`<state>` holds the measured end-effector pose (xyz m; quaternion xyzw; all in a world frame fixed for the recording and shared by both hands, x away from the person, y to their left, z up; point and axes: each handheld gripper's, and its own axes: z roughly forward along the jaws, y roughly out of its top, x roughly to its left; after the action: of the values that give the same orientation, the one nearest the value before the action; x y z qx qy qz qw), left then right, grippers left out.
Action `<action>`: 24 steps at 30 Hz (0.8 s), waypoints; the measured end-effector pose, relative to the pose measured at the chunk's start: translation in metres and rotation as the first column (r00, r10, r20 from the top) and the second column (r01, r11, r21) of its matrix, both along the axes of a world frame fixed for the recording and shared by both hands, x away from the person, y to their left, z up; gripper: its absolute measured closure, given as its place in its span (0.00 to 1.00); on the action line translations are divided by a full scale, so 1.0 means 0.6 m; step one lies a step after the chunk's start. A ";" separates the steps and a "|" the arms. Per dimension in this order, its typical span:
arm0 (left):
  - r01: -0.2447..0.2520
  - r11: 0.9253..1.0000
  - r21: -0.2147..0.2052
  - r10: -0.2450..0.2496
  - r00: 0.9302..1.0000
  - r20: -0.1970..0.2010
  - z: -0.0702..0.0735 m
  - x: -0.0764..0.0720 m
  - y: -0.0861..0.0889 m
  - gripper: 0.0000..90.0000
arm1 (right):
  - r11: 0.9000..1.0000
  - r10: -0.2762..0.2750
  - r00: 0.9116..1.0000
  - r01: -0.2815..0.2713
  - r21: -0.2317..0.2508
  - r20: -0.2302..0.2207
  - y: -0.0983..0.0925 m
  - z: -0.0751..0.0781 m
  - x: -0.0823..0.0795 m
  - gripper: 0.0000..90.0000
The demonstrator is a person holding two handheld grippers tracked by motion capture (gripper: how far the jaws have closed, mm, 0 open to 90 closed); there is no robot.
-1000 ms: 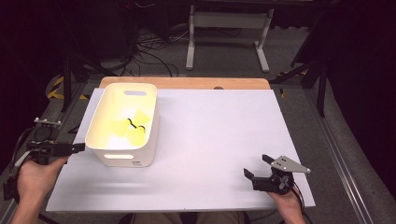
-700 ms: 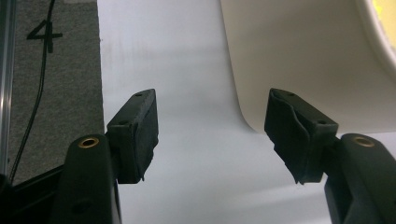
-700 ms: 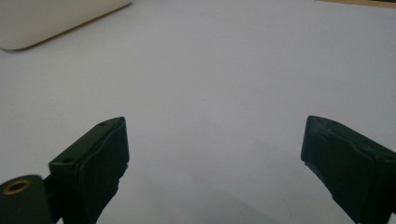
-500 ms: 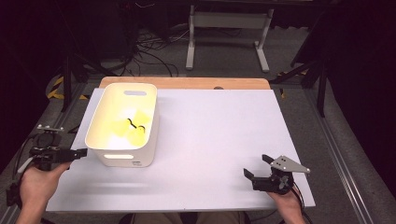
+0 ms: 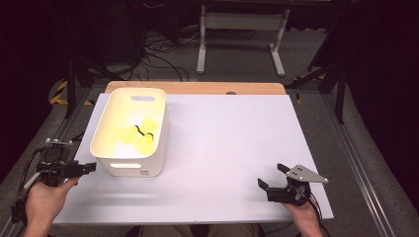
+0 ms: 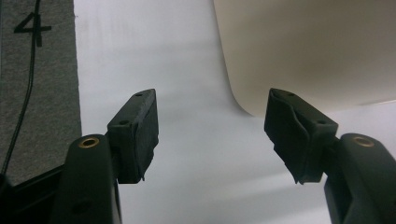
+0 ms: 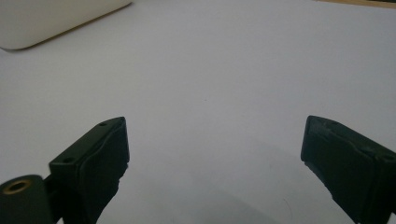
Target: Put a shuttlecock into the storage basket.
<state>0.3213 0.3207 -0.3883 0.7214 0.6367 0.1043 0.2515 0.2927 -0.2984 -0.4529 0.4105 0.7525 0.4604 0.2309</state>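
While the white bin sits at the bench's left side, the left hand-held gripper hovers just beside its near corner, jaws spread and empty, and the right hand-held gripper rests well apart, likewise spread.

Left gripper sits low at the person's left, held level, jaws spread with nothing between them. Right gripper is over at the right, also gaping wide and empty, looks like it's resting low.
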 end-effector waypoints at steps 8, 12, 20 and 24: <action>-0.007 1.000 -0.019 0.007 1.000 -0.002 -0.010 -0.009 -0.001 0.39 | 1.000 0.001 1.000 -0.001 -0.001 -0.003 0.001 0.000 0.000 0.09; -0.012 1.000 -0.026 0.012 1.000 -0.002 -0.014 -0.010 -0.003 0.38 | 1.000 0.002 1.000 -0.002 0.000 -0.003 0.001 -0.001 0.000 0.09; -0.004 0.999 -0.035 0.005 1.000 0.005 -0.023 -0.014 -0.012 0.37 | 1.000 0.003 1.000 -0.003 -0.001 -0.004 0.001 -0.001 0.000 0.09; -0.004 0.999 -0.041 0.004 1.000 0.010 -0.029 -0.017 -0.017 0.37 | 1.000 0.002 1.000 -0.002 -0.002 -0.006 0.001 -0.001 0.000 0.09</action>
<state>0.3110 0.3104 -0.4058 0.7142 0.6390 0.0953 0.2693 0.2930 -0.2977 -0.4536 0.4109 0.7540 0.4586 0.2287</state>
